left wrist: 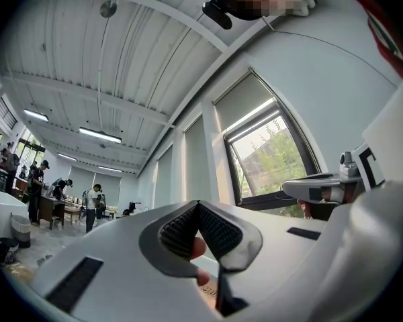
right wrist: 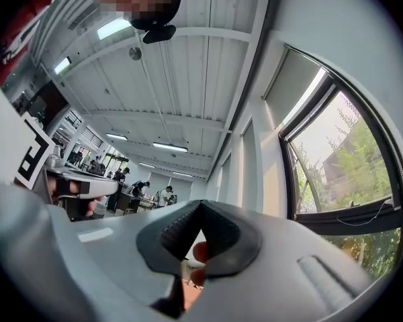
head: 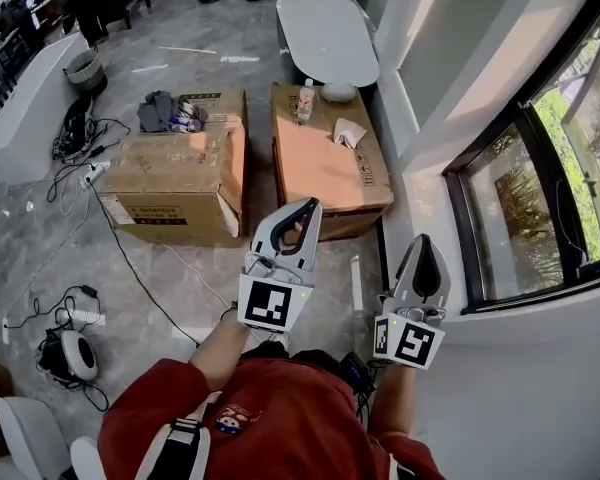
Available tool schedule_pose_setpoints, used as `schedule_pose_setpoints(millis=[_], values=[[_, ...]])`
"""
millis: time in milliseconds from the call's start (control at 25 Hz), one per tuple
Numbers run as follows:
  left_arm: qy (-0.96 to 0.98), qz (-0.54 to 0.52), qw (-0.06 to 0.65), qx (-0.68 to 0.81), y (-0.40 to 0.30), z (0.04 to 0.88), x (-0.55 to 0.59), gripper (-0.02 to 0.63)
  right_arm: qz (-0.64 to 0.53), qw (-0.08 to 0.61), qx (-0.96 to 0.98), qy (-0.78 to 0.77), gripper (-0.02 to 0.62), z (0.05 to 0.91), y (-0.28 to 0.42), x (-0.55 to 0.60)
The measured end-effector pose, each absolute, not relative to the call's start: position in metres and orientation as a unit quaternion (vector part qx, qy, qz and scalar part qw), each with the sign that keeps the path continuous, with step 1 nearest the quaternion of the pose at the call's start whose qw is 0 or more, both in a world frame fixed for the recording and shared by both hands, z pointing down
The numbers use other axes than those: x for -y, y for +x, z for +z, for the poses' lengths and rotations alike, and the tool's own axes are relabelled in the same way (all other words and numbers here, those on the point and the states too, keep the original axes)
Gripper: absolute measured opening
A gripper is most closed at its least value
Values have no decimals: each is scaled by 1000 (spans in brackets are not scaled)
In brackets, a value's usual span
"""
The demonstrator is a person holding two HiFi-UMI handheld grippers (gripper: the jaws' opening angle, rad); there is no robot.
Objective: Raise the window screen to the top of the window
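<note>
The dark-framed window (head: pixel 520 218) is in the wall to my right. In the left gripper view a grey screen (left wrist: pixel 245 99) covers the top part of the window, with a bright gap and glass below it. The right gripper view shows the same screen (right wrist: pixel 290 86) high in the frame. My left gripper (head: pixel 310 208) is held in front of my chest, shut, with nothing between its jaws (left wrist: pixel 198 204). My right gripper (head: pixel 424 242) is beside it, nearer the window sill, also shut and empty (right wrist: pixel 200 203). Neither gripper touches the window.
Two cardboard boxes (head: pixel 180 178) (head: pixel 325 153) stand on the floor ahead, a bottle (head: pixel 305 98) on the right one. A white oval table (head: pixel 325 33) is beyond them. Cables (head: pixel 70 158) and a white round device (head: pixel 75 353) lie at left. People stand far off (left wrist: pixel 94 203).
</note>
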State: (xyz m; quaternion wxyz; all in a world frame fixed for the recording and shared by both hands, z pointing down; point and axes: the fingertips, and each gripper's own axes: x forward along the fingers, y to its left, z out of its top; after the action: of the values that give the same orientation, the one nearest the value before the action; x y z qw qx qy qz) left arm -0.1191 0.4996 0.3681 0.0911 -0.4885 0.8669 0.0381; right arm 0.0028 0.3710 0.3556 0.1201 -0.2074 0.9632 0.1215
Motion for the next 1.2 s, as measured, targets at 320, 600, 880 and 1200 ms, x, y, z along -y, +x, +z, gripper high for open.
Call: schedule_pose_setpoints(millis=[320, 600, 880, 1200], values=[[-501, 31, 91, -860, -132, 372, -472, 6, 110, 128, -961, -217, 9, 357, -9, -345], [-503, 17, 92, -859, -142, 376, -427, 5, 98, 134, -963, -211, 9, 366, -26, -301], [-518, 4, 101, -849, -151, 369, -343, 6, 99, 145, -956, -233, 9, 358, -32, -221], [-530, -10, 109, -841, -155, 356, -235, 5, 85, 156, -949, -262, 9, 355, -23, -113]])
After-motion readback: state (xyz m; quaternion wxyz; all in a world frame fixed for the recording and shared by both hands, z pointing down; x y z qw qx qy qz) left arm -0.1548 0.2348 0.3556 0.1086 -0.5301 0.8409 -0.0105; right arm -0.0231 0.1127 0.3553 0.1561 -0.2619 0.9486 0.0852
